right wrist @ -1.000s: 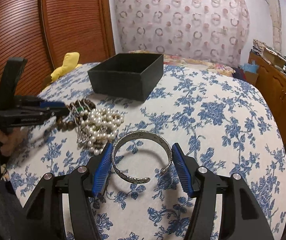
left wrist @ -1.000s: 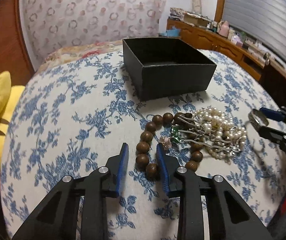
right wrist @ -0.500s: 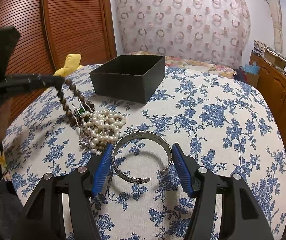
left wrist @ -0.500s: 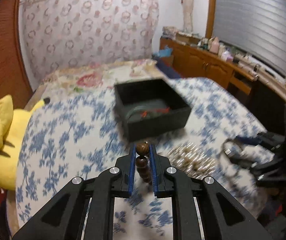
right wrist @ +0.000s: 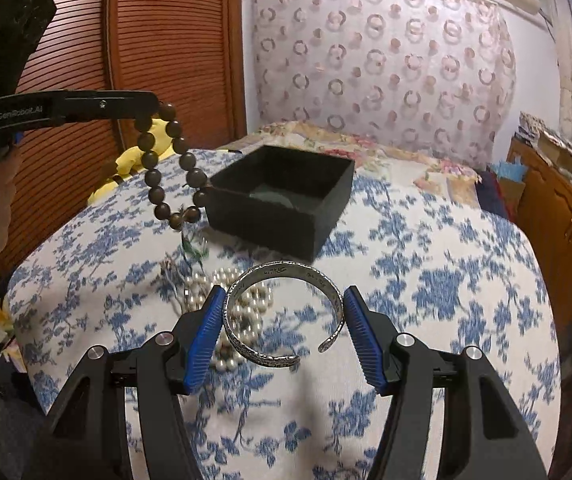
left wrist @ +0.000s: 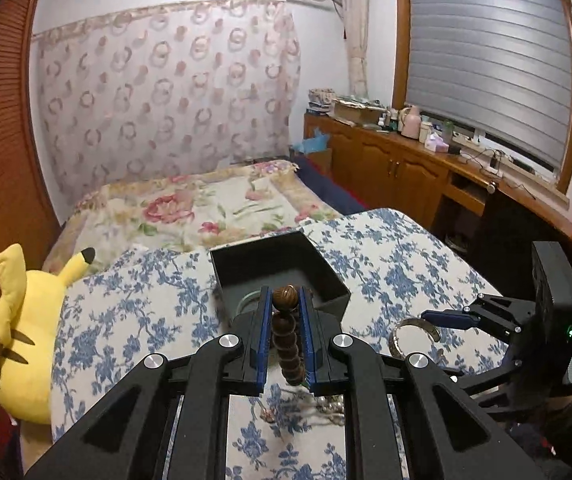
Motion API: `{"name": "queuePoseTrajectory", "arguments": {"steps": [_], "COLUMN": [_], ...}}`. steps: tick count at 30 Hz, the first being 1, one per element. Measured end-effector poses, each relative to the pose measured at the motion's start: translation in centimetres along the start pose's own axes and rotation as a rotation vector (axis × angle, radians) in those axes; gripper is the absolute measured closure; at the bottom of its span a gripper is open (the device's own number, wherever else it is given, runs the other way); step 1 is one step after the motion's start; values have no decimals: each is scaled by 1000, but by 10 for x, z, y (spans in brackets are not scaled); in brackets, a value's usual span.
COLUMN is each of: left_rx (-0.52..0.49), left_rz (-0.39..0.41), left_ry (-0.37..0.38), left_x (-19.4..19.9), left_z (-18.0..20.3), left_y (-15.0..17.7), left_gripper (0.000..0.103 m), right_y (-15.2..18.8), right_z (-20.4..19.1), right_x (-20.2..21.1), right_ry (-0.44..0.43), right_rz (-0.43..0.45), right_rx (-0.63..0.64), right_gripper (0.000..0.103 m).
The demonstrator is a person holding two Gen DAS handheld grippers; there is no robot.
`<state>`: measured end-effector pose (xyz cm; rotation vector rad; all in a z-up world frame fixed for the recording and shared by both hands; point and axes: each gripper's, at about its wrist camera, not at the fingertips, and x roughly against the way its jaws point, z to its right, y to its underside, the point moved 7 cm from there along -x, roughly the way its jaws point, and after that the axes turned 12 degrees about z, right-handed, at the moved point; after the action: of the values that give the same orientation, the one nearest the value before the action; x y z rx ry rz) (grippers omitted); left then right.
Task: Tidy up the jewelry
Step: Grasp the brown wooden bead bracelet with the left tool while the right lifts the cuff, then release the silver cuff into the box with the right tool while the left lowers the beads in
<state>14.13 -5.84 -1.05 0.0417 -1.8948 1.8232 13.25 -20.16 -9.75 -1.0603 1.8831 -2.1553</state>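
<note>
My left gripper (left wrist: 284, 300) is shut on a brown wooden bead bracelet (left wrist: 285, 336) and holds it in the air just short of the open black box (left wrist: 246, 256). From the right wrist view the bracelet (right wrist: 166, 168) hangs as a loop from the left gripper (right wrist: 154, 106), left of the box (right wrist: 286, 216). My right gripper (right wrist: 284, 312) is shut on a silver cuff bangle (right wrist: 282, 316), its pads against both sides, lifted off the cloth. A pearl strand (right wrist: 242, 312) and a hair pin lie on the cloth beneath.
The jewelry lies on a blue floral cloth (right wrist: 446, 280). A yellow plush toy (left wrist: 26, 328) sits at the left edge. A floral bed (left wrist: 190, 208) lies beyond the box. Wooden cabinets (left wrist: 406, 168) line the right wall.
My left gripper shut on the bead bracelet and lifted it off the cloth toward the box. My right gripper closed on the silver bangle and raised it.
</note>
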Motion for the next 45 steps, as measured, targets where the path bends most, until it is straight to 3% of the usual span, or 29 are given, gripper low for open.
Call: {"name": "queuePoseTrajectory", "arguments": {"steps": [22, 33, 45], "left_rx": [39, 65, 64], "left_rz": [5, -27, -70], "left_ry": [7, 9, 5], "left_x": [-61, -88, -107], "left_z": [-31, -48, -52], "left_y": [-36, -32, -25], "left_gripper": [91, 91, 91], "right_y": [-79, -72, -84], "right_z": [25, 33, 52], "right_x": [-75, -143, -132], "right_ry": [-48, -104, -107], "right_rz": [39, -45, 23], "right_rx": [67, 76, 25], "right_gripper": [40, 40, 40]}}
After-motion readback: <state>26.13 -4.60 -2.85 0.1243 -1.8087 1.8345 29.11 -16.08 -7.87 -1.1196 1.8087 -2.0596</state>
